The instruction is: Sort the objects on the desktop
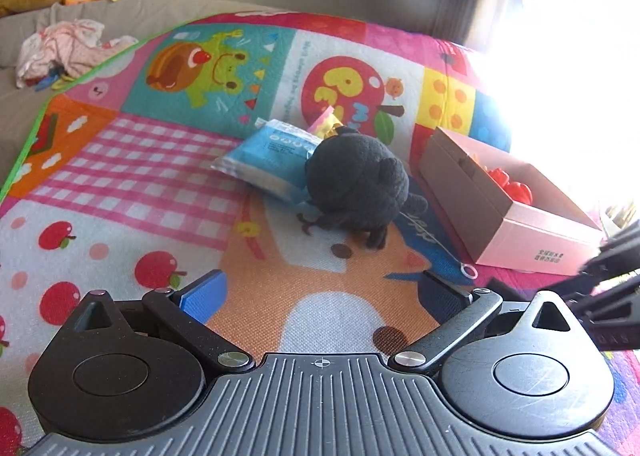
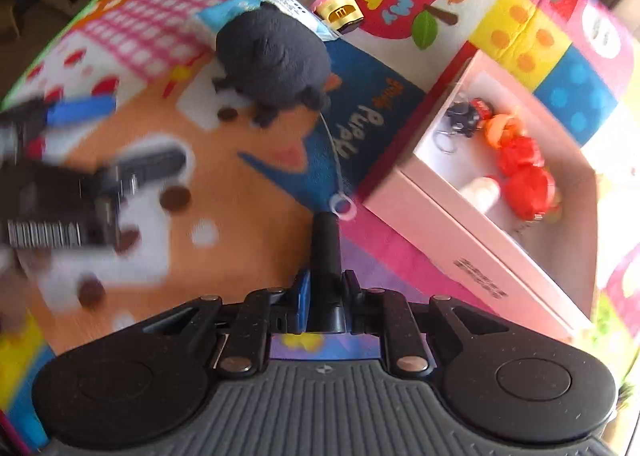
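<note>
While tilted steeply down, right gripper (image 2: 325, 296) jaws clamp a black stick (image 2: 326, 252) — mat (image 2: 248, 215) below.

The blue plastic packet (image 1: 267, 159) is partly hidden behind the round black plush toy (image 1: 356, 179), which also covers most of the small pink-and-yellow toy (image 1: 325, 123) beyond it. Glare whitens the far right end of the pink cardboard box (image 1: 532, 232). In the right wrist view the left gripper (image 2: 80, 135) is a motion-blurred smear cut by the left edge.
</note>
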`<act>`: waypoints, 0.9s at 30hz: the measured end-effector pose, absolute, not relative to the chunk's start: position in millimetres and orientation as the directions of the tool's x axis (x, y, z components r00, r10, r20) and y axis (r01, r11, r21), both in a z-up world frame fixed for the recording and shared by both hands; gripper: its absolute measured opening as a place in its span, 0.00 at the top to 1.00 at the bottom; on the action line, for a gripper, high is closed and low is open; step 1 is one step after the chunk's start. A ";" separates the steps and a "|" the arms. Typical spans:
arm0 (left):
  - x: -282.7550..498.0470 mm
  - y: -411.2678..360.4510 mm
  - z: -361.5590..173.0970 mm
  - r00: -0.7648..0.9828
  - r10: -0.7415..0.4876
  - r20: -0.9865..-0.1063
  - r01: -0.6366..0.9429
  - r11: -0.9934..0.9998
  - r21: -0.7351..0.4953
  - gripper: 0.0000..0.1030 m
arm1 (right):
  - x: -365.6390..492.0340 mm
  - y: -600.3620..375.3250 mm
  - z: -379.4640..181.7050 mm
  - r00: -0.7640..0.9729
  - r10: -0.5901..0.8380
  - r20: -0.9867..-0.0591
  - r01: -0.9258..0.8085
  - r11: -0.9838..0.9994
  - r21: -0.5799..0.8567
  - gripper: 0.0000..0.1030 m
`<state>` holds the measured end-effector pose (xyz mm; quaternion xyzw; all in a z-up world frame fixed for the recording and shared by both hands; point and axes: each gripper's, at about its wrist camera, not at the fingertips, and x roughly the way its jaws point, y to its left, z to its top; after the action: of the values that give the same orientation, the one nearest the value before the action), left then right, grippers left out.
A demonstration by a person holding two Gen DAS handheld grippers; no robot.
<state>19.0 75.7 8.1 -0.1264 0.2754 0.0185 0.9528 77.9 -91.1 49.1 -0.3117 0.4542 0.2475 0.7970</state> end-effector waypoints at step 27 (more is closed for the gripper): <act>109.7 18.6 28.4 0.835 0.148 -0.531 -0.120 0.989 0.088 0.00 | 41.0 -191.6 25.4 0.720 0.306 -0.623 -0.462 0.881 -0.101 0.03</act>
<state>109.7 18.6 28.4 0.0256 0.2789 0.0699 0.9574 41.0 -191.6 25.4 -0.1255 0.3107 0.2087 0.9188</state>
